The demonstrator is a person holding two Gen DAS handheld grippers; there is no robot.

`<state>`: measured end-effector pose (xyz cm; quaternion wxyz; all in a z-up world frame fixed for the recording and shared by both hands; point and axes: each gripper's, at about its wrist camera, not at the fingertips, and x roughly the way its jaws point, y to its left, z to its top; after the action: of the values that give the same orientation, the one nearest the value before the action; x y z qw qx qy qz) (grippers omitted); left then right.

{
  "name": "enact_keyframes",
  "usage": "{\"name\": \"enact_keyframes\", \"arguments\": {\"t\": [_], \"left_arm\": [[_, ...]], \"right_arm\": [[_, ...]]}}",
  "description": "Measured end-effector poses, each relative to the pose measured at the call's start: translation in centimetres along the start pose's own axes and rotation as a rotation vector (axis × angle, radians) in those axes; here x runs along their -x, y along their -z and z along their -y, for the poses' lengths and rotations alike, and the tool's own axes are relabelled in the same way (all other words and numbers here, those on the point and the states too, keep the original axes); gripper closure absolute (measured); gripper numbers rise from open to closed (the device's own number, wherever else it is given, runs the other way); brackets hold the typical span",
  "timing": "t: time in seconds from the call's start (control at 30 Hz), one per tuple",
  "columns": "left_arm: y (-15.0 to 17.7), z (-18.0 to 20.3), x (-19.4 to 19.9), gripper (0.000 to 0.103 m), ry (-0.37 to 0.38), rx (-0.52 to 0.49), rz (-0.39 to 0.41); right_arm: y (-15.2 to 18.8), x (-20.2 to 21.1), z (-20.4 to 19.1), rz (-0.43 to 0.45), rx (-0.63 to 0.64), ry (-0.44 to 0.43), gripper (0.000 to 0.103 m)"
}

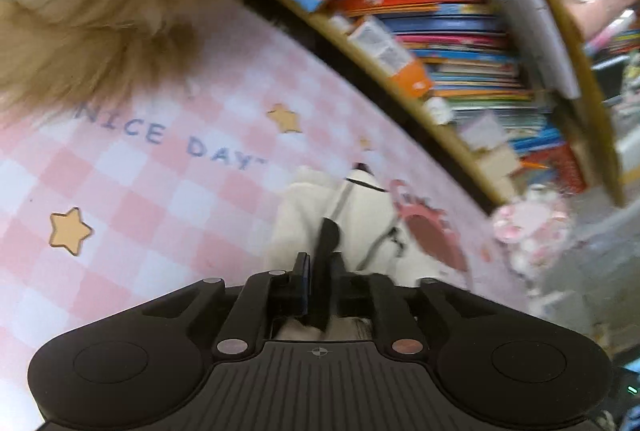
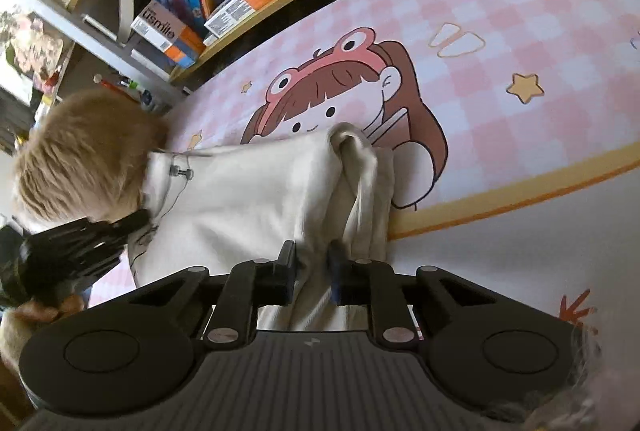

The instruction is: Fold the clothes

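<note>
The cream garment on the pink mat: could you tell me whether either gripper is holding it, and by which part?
Both hold the cream garment: the right gripper pinches a bunched fold near its edge, and the left gripper grips a dark strip of it.

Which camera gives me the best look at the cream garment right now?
The right wrist view: the cream garment spreads across the pink checked mat, with a bunched fold by the right tool and the left tool at its far edge. The left wrist view shows only a small, blurred patch beyond the tool.
</note>
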<state>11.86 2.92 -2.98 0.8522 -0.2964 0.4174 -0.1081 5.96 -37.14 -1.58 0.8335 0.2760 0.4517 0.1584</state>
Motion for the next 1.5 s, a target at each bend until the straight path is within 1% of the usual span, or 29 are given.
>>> {"name": "enact_keyframes", "arguments": {"t": [0.07, 0.1, 0.13, 0.17, 0.2, 0.23, 0.27, 0.3, 0.33, 0.43, 0.5, 0.57, 0.67, 0.7, 0.73, 0.77, 0.8, 0.83, 0.87, 0.9, 0.93, 0.97, 1.0, 1.03, 1.07, 1.17, 1.27, 1.43, 1.5], "left_arm": [[0.0, 0.6, 0.5, 0.079, -0.028, -0.037, 0.017], [-0.1, 1.1, 0.9, 0.071, -0.047, -0.068, 0.026], [-0.1, 1.5, 1.3, 0.058, -0.067, -0.100, 0.035], [-0.1, 1.8, 1.8, 0.049, -0.086, -0.125, 0.040], [-0.1, 2.0, 2.3, 0.033, -0.106, -0.148, 0.042], [-0.1, 2.0, 2.7, 0.026, -0.107, -0.160, 0.039], [0.0, 1.7, 3.0, 0.025, -0.094, -0.165, 0.026], [0.1, 1.5, 3.1, 0.024, -0.088, -0.168, 0.011], [0.2, 1.2, 3.0, 0.022, -0.085, -0.170, -0.003], [0.2, 0.4, 1.7, 0.021, -0.105, -0.156, -0.065], [0.3, -0.3, 0.8, 0.021, -0.087, -0.134, -0.096], [0.2, -0.5, 0.4, 0.020, -0.055, -0.132, -0.094], [-0.3, -0.7, 0.0, 0.020, -0.024, -0.116, -0.098], [-0.5, -0.7, -0.2, 0.023, -0.016, -0.112, -0.103], [-0.5, -0.6, -0.4, 0.023, -0.009, -0.110, -0.109], [-0.6, -0.4, -0.6, 0.024, -0.001, -0.114, -0.117], [-0.5, -0.2, -0.8, 0.031, 0.002, -0.118, -0.124], [-0.4, -0.1, -1.0, 0.042, 0.003, -0.120, -0.130], [-0.3, 0.1, -1.1, 0.044, 0.004, -0.123, -0.136], [-0.2, 0.3, -1.3, 0.052, 0.005, -0.126, -0.141], [-0.1, 0.4, -1.3, 0.064, 0.006, -0.128, -0.147], [-0.1, 0.5, -1.3, 0.069, 0.008, -0.129, -0.153], [0.0, 0.7, -1.1, 0.078, 0.016, -0.130, -0.156], [0.1, 1.0, -0.8, 0.080, 0.020, -0.141, -0.156], [0.3, 1.3, -0.4, 0.081, 0.020, -0.156, -0.158], [1.0, 2.2, 0.5, 0.082, 0.024, -0.197, -0.171], [2.1, 2.5, 1.6, 0.082, 0.060, -0.203, -0.204], [4.4, 2.3, 3.1, 0.081, 0.091, -0.203, -0.285], [4.8, 2.2, 3.0, 0.076, 0.088, -0.200, -0.303]], "right_arm": [[0.1, 0.1, 0.1, 0.001, -0.001, -0.002, 0.087], [0.1, 0.2, 0.2, 0.001, -0.004, -0.006, 0.087], [0.2, 0.4, 0.4, 0.004, -0.008, -0.011, 0.087], [0.2, 0.6, 0.5, 0.010, -0.015, -0.018, 0.081], [0.2, 0.9, 0.5, 0.018, -0.021, -0.022, 0.077], [0.2, 1.2, 0.5, 0.029, -0.026, -0.024, 0.062], [0.2, 1.6, 0.5, 0.038, -0.029, -0.019, 0.040], [0.2, 1.9, 0.4, 0.045, -0.031, -0.008, 0.030], [0.2, 2.2, 0.4, 0.050, -0.036, 0.000, 0.025], [0.2, 2.6, 0.8, 0.042, -0.095, -0.025, 0.024], [0.2, 2.3, 1.2, 0.024, -0.152, -0.038, 0.024], [0.4, 1.8, 1.3, 0.003, -0.193, -0.025, 0.024], [0.8, 1.1, 1.2, -0.011, -0.236, -0.007, 0.023], [0.9, 1.0, 1.1, -0.005, -0.248, -0.003, 0.024], [0.9, 0.8, 1.0, -0.002, -0.261, 0.000, 0.025], [0.8, 0.7, 0.9, -0.001, -0.273, 0.003, 0.031], [0.7, 0.4, 0.7, -0.004, -0.280, 0.007, 0.036], [0.7, 0.0, 0.5, -0.007, -0.282, 0.013, 0.046], [0.6, -0.3, 0.3, -0.006, -0.278, 0.021, 0.051], [0.6, -0.5, 0.1, -0.003, -0.271, 0.030, 0.053], [0.5, -0.7, -0.2, 0.001, -0.258, 0.044, 0.060], [0.5, -0.9, -0.4, 0.006, -0.242, 0.060, 0.067], [0.6, -0.9, -0.7, 0.014, -0.221, 0.072, 0.070], [0.7, -0.9, -1.0, 0.025, -0.197, 0.081, 0.076], [0.8, -0.7, -1.5, 0.038, -0.164, 0.091, 0.080], [1.3, 0.3, -2.9, 0.071, -0.060, 0.131, 0.081], [2.1, 1.3, -3.1, 0.072, -0.033, 0.153, 0.082], [4.0, 3.3, -1.6, 0.017, -0.087, 0.156, 0.082], [4.8, 4.0, -1.1, 0.000, -0.102, 0.151, 0.081]]}}
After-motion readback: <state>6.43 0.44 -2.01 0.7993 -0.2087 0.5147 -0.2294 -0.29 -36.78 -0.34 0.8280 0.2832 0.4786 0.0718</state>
